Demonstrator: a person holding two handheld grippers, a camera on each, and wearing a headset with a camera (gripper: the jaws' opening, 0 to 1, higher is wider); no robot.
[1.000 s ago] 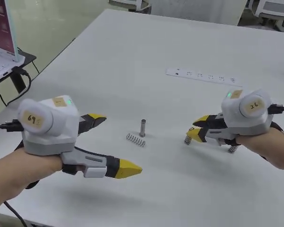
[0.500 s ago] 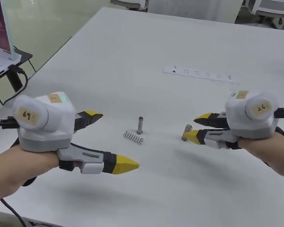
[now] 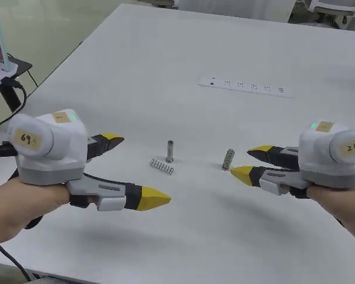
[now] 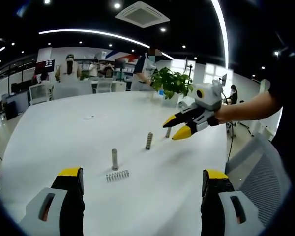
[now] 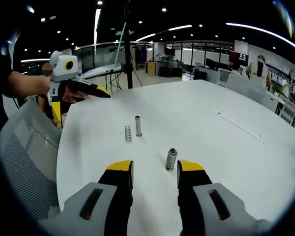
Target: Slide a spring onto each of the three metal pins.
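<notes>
On the table (image 3: 165,71), upright spring (image 3: 228,159), inner pin (image 5: 172,151) barely visible.

Head view down over the table (image 3: 165,71); gripper views low, opposite each other across the bare pin (image 3: 170,151).

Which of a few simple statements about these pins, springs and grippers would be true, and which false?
1. A loose spring lies flat on the table beside a bare pin. True.
2. The left gripper is shut on a spring. False: it is open and holds nothing.
3. A spring-covered pin stands upright just ahead of the right gripper. True.
4. The power strip lies between the two pins. False: it lies farther back, beyond them.
</notes>
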